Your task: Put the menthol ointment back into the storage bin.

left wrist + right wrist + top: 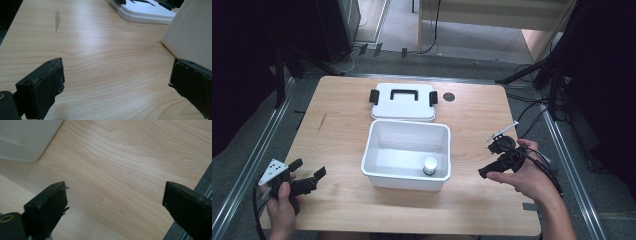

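Two hand-held grippers sit at opposite lower corners of the high view, with a white plastic bin between them at the middle of the wooden table. The left gripper is at the lower left of that view, gripped by the person's left hand, its grey three-cornered plate on top and its jaws spread wide with nothing between them; in the left gripper view the two black jaws rise from the bottom corners over bare wood, and the bin's white wall stands at the upper right. The right gripper is at the lower right of the high view, held in the right hand, pointing toward the bin's right wall but well apart from it. Its jaws stand wide and hold nothing; in the right gripper view they frame plain wood grain, with a corner of the bin at the upper left and the table's edge at the lower right. Inside the bin, a small white-capped bottle stands upright near the front right corner. Just behind the bin, toward the top of the high view, lies the white lid with a black handle and black side latches; it also shows at the top of the left gripper view.
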